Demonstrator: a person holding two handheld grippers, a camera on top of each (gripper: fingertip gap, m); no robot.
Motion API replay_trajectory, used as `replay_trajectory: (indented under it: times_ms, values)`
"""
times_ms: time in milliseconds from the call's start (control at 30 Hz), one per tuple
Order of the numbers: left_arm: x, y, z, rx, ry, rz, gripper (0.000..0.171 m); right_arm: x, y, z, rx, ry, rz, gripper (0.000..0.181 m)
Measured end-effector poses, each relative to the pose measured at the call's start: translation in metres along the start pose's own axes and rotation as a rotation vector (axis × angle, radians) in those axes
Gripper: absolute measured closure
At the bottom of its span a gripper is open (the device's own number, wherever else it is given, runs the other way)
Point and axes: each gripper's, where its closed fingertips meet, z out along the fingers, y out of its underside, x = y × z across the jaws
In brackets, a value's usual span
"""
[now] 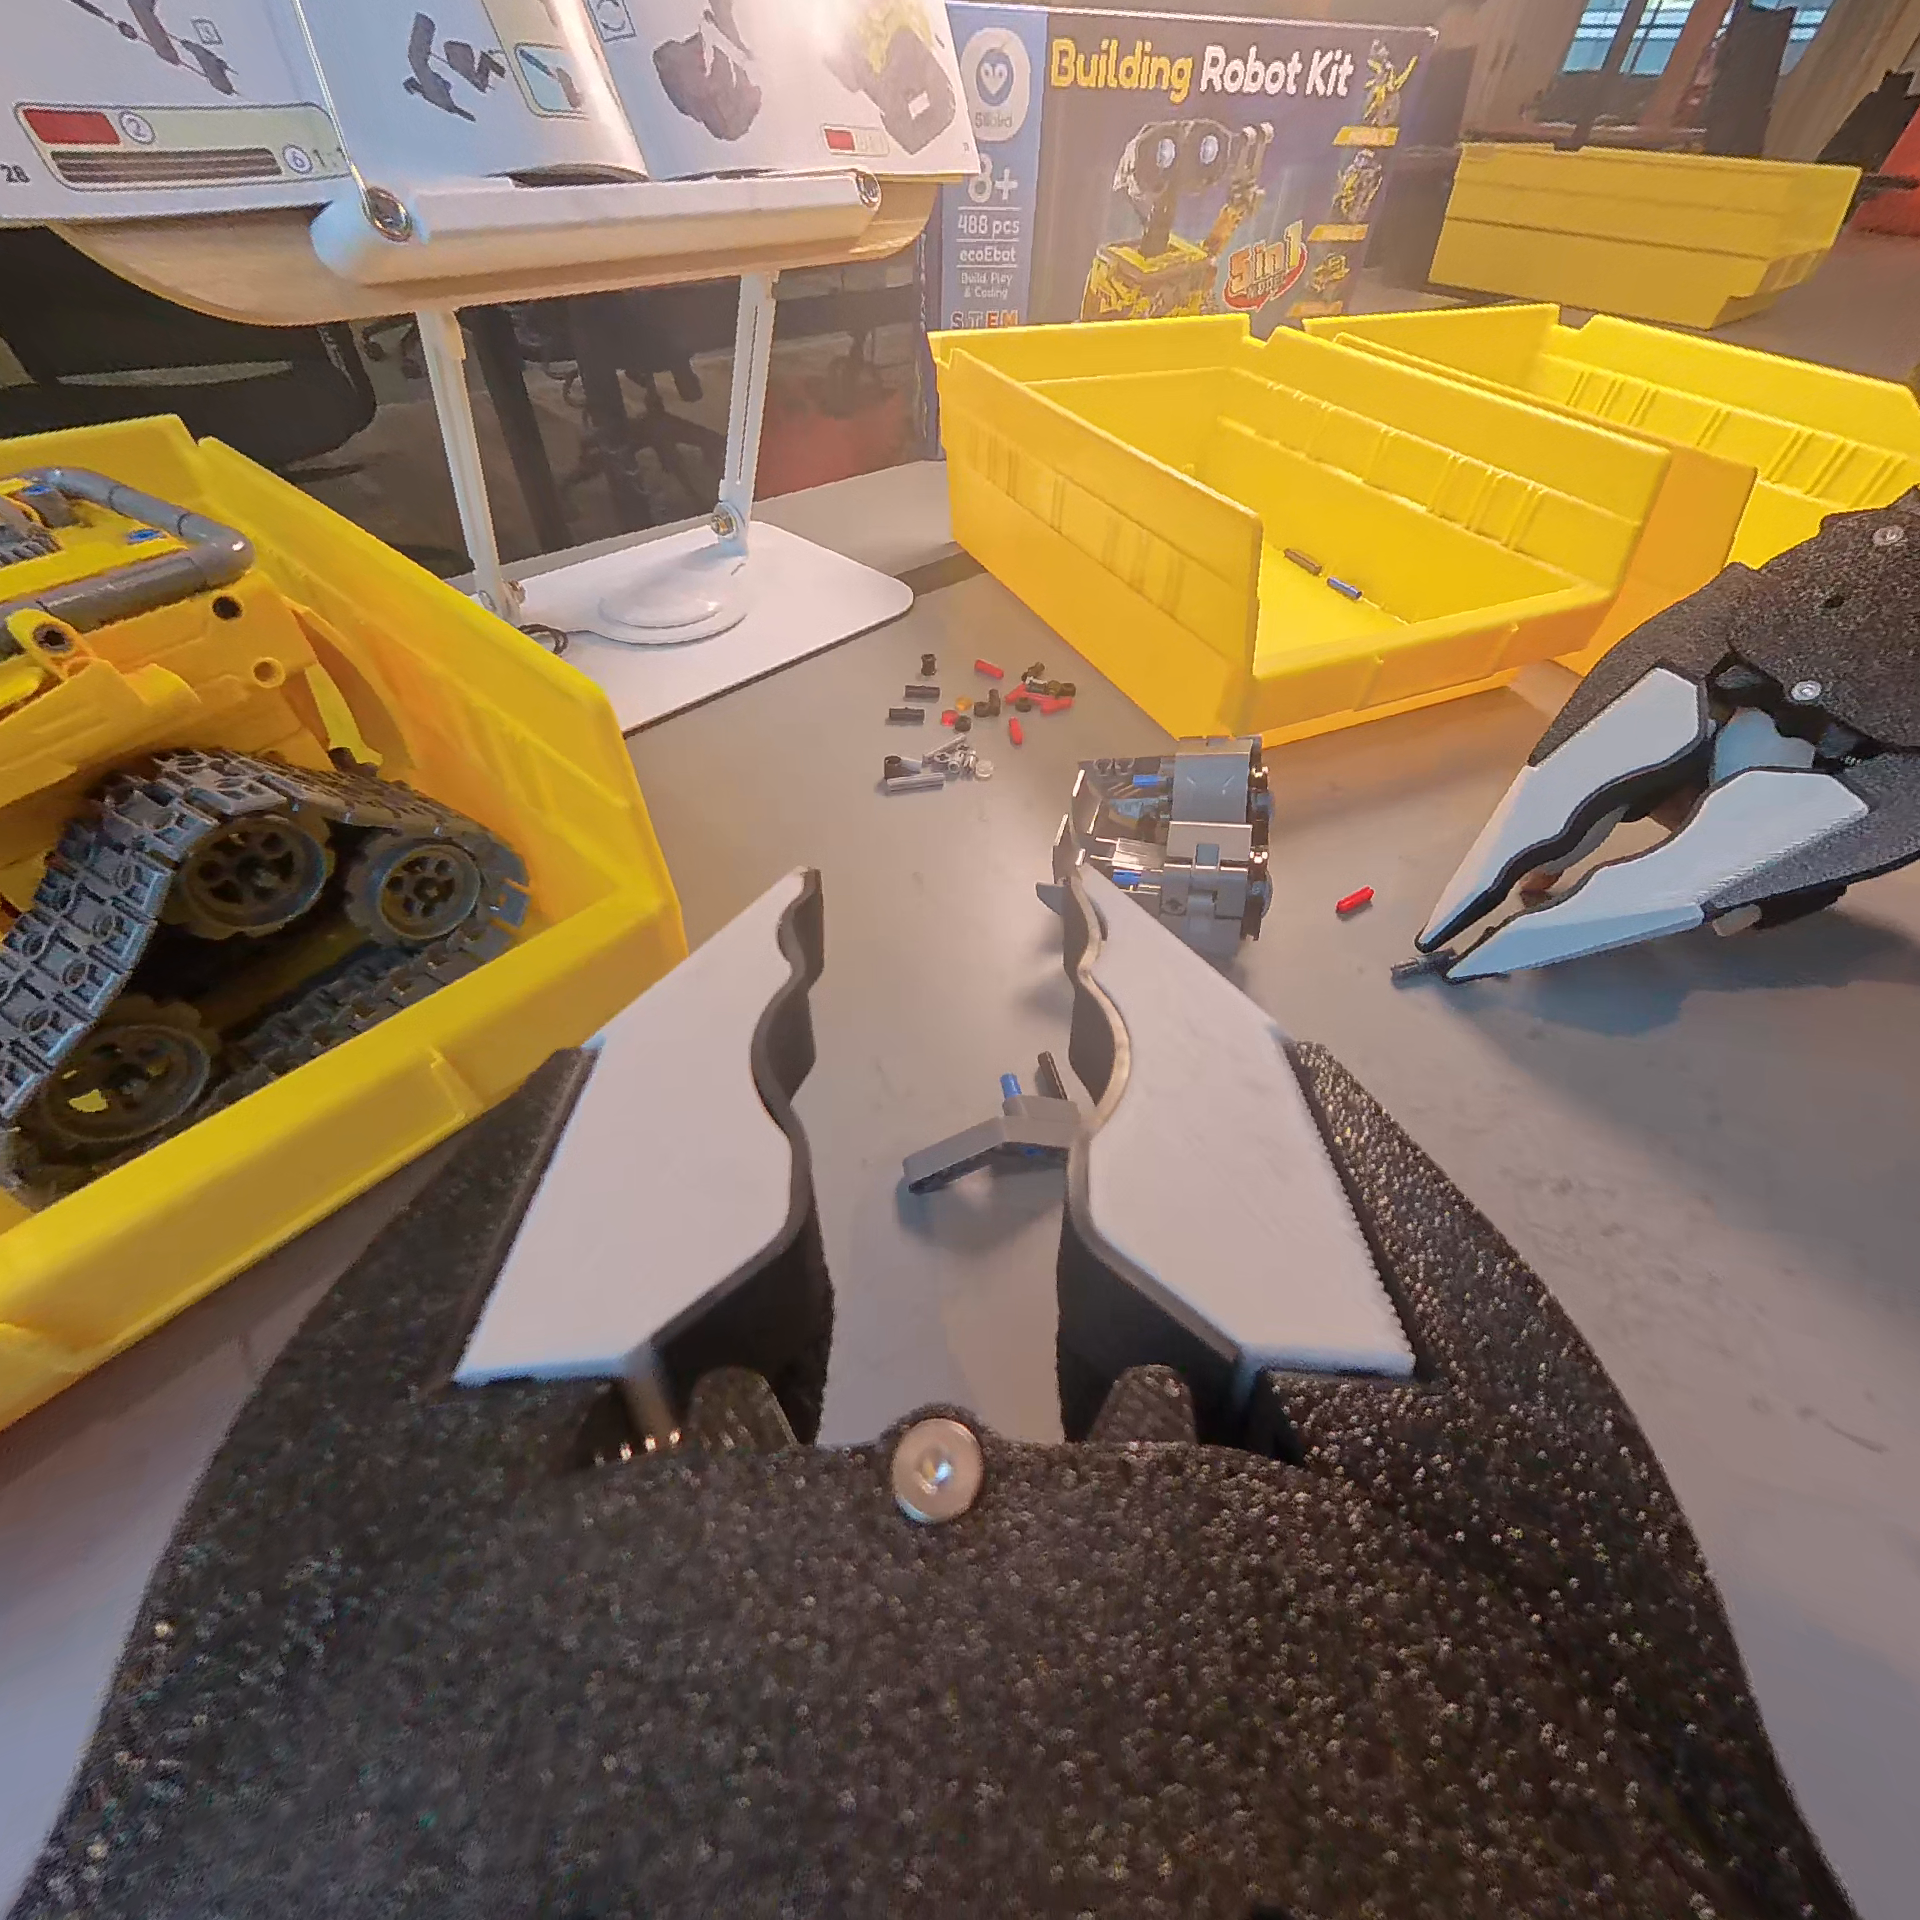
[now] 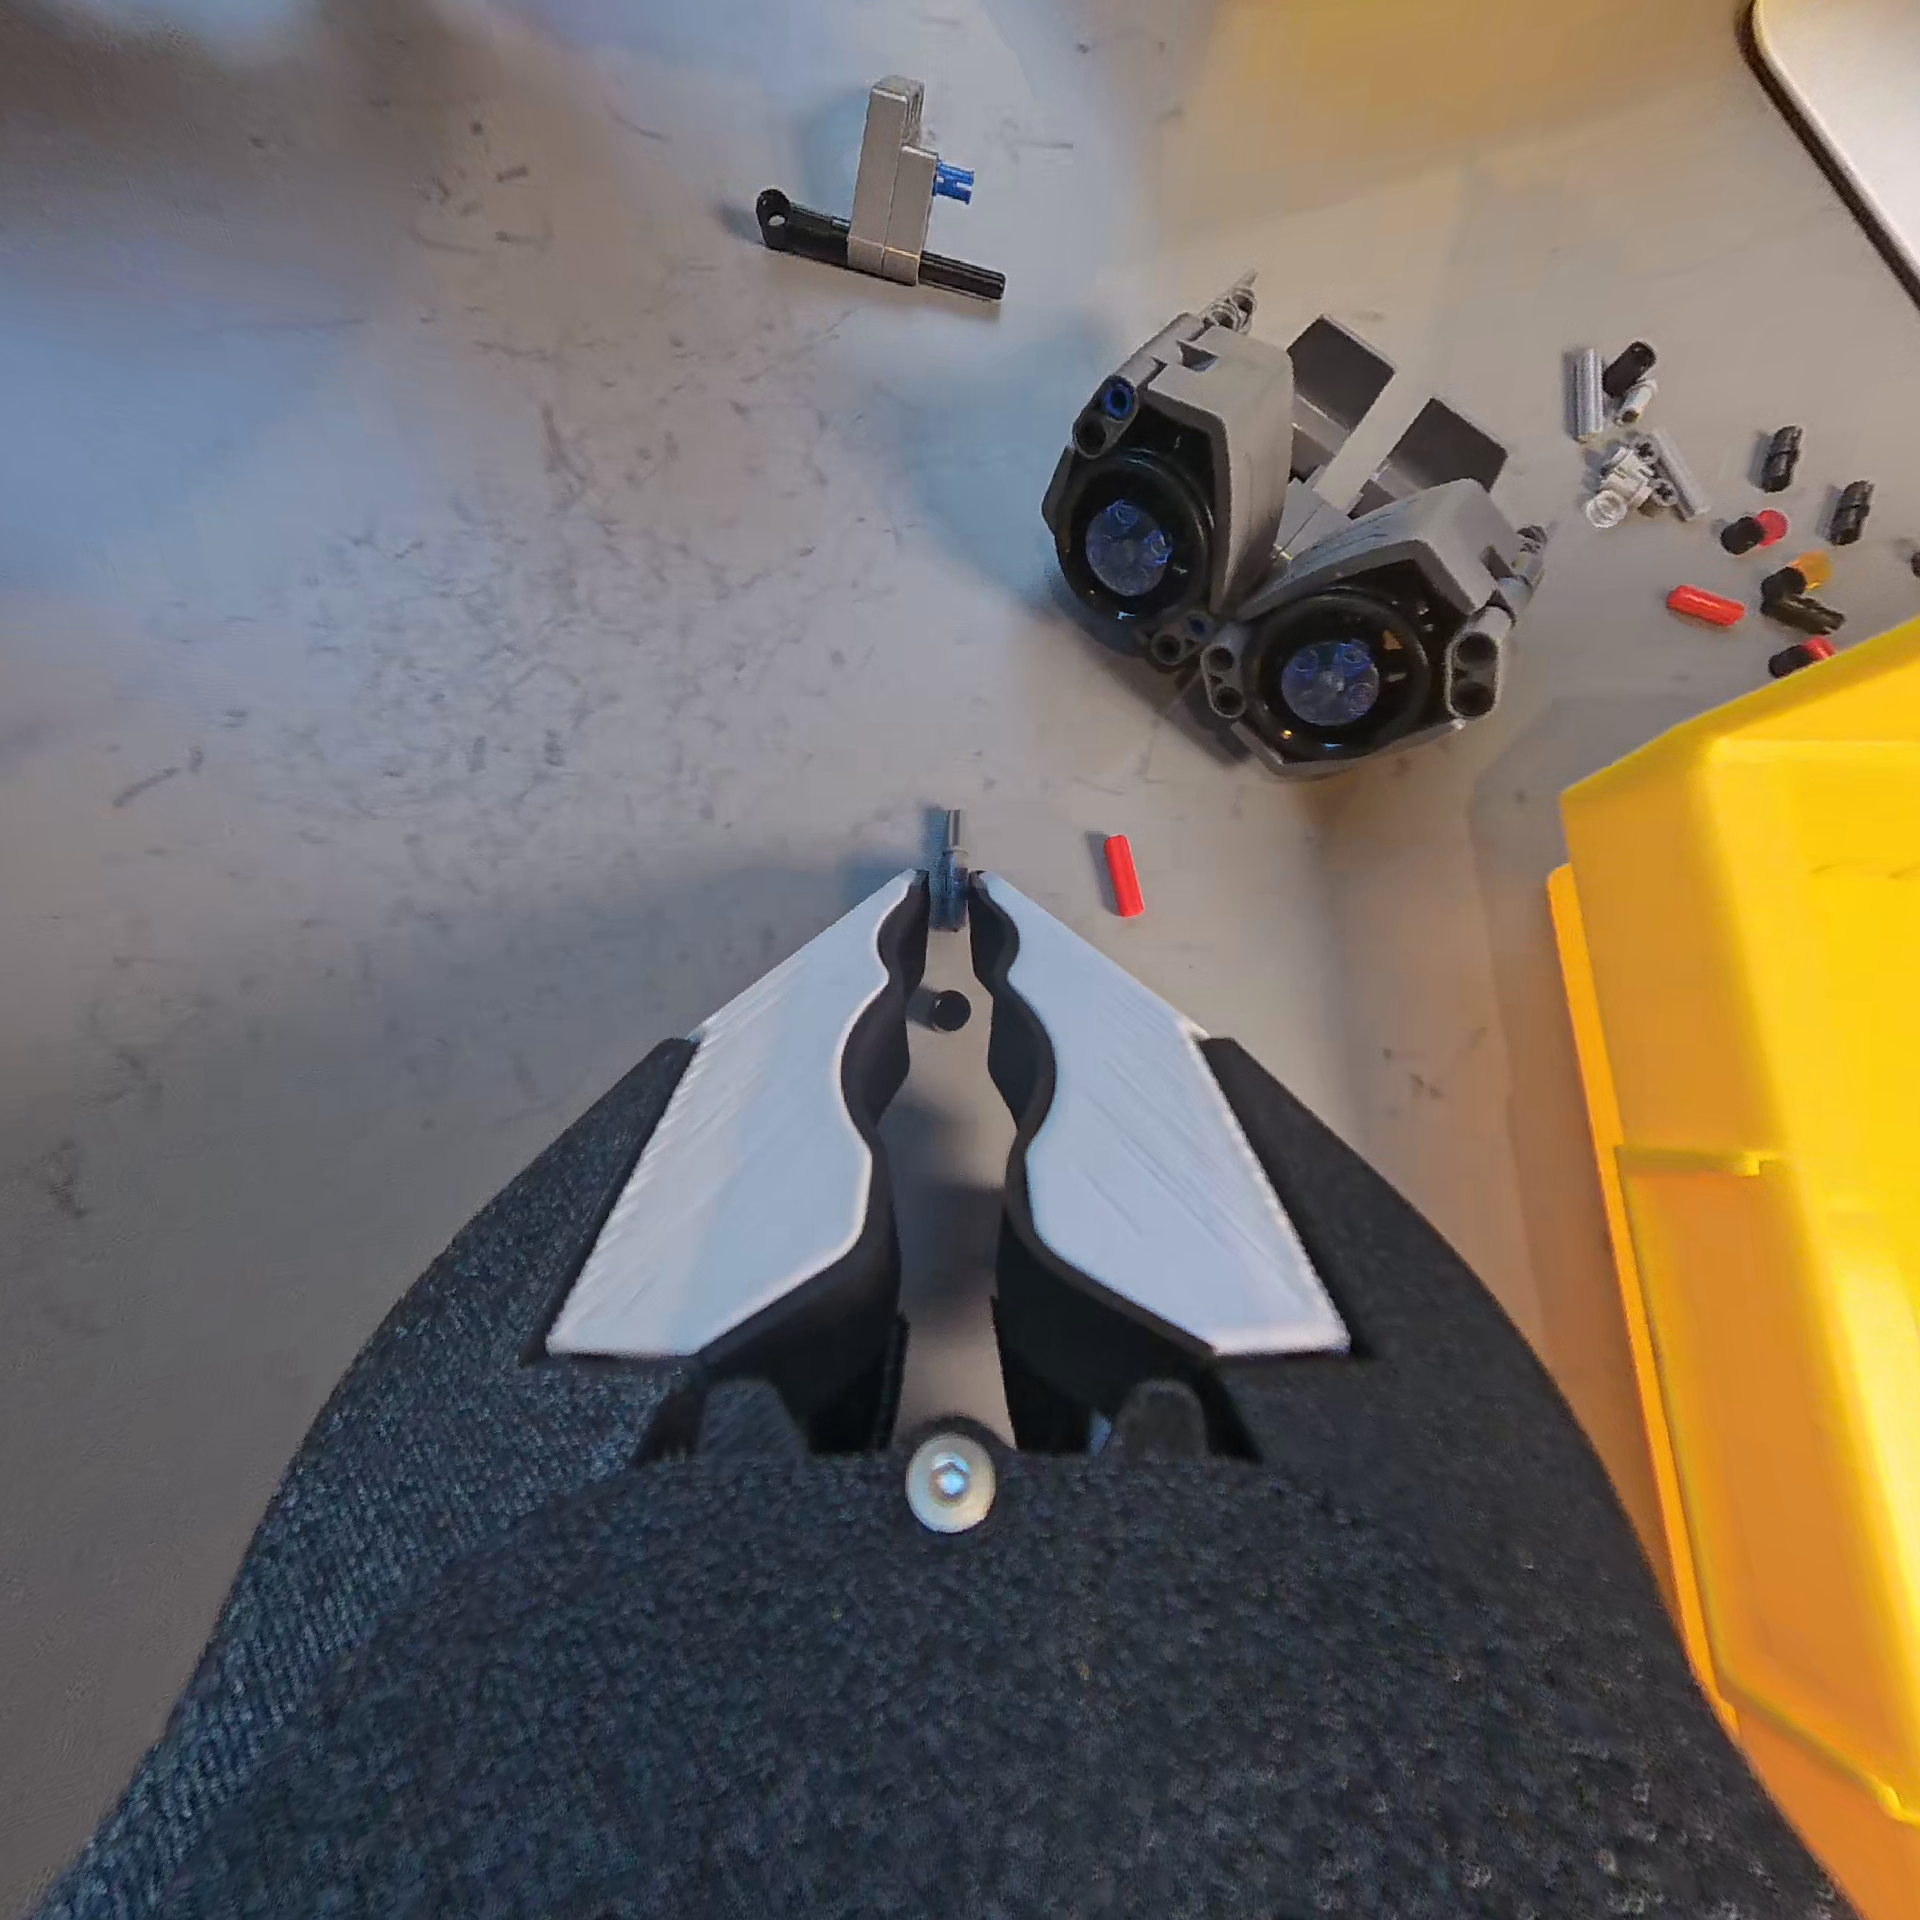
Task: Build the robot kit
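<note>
My left gripper [image 1: 940, 904] is open and low over the grey table. A small grey bracket with a blue pin and a black axle [image 1: 987, 1138] lies between its fingers, against the right finger [image 1: 1195, 1143]. The same bracket shows in the right wrist view [image 2: 894, 208]. My right gripper [image 2: 945, 883] is shut on a small grey pin [image 2: 948, 857], tips at the table surface. It also shows in the left wrist view [image 1: 1444, 951]. A small black piece [image 2: 940, 1008] lies under its fingers. A grey two-eyed robot head assembly [image 2: 1288, 582] [image 1: 1184, 842] stands between the grippers.
A red pin [image 2: 1122, 875] lies just right of my right gripper's tips. Several loose small pieces [image 1: 966, 717] lie beyond the head. A yellow bin [image 1: 582, 727] holds a tracked vehicle on the left. Other yellow bins [image 1: 1101, 488], a book stand [image 1: 727, 603] and a kit box [image 1: 1195, 156] stand behind. One gripper's finger ends stand about 20 cm off the other's.
</note>
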Motion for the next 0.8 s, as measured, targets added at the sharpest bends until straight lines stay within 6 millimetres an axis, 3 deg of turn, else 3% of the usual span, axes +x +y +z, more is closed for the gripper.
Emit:
replay_trajectory:
  times_ms: [100, 233, 400, 467, 633, 700, 800]
  values:
    - [0.000, 0.001, 0.000, -0.002, 0.002, 0.000, 0.126, 0.003, -0.003, -0.003, 0.023, 0.006, -0.003, 0.169]
    - [0.000, 0.000, 0.000, 0.001, 0.002, -0.007, 0.126, 0.012, -0.031, -0.023, 0.181, 0.019, 0.021, 0.165]
    - [0.000, 0.001, 0.001, -0.001, 0.006, -0.010, 0.126, 0.054, -0.067, -0.069, 0.375, 0.156, 0.056, 0.165]
    - [0.001, 0.002, 0.001, -0.005, 0.008, -0.012, 0.126, 0.092, -0.074, -0.090, 0.381, 0.269, 0.095, 0.165]
    - [0.002, 0.005, 0.003, -0.013, 0.012, -0.016, 0.126, 0.222, -0.067, -0.136, 0.192, 0.540, 0.201, 0.163]
    - [0.002, 0.002, 0.001, -0.004, 0.013, -0.016, 0.126, 0.271, -0.048, -0.139, 0.010, 0.562, 0.230, 0.163]
    - [0.003, -0.003, -0.002, 0.012, 0.012, -0.010, 0.126, 0.327, 0.003, -0.125, -0.285, 0.525, 0.385, 0.162]
